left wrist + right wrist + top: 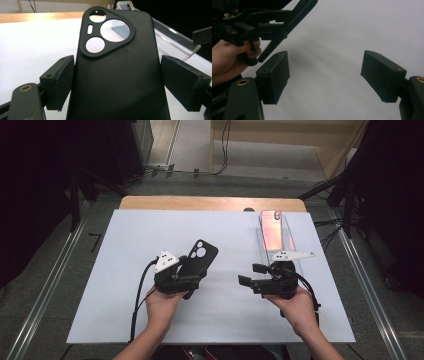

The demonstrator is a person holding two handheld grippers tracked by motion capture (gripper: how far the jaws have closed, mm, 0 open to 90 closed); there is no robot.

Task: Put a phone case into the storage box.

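a black case (198, 257) is held by the left gripper (187, 279), w/ the jaws clamped on its two long edges near the lower half. in the left gripper view the case (117, 72) fills the gap betw. both pads, each pad touching an edge; the back faces the camera, w/ the raised camera cutout at the top end. in the high view the case is tilted, top end pointing up and to the right, lifted off the white sheet (125, 270) at left-centre of the table.

the right gripper (248, 275) is kept wide, nothing betw. the jaws; it is pointed toward the left gripper, the two apart. in the right gripper view only bare sheet (332, 62) is seen betw. the pads, and the left hand (227, 60) w/ its gripper and the case edge is seen at upper left.

a pink phone (272, 227) is leaned on a clear stand (292, 237) at the far right of the sheet, just behind the right gripper. the wood table edge (210, 202) is seen past the sheet.
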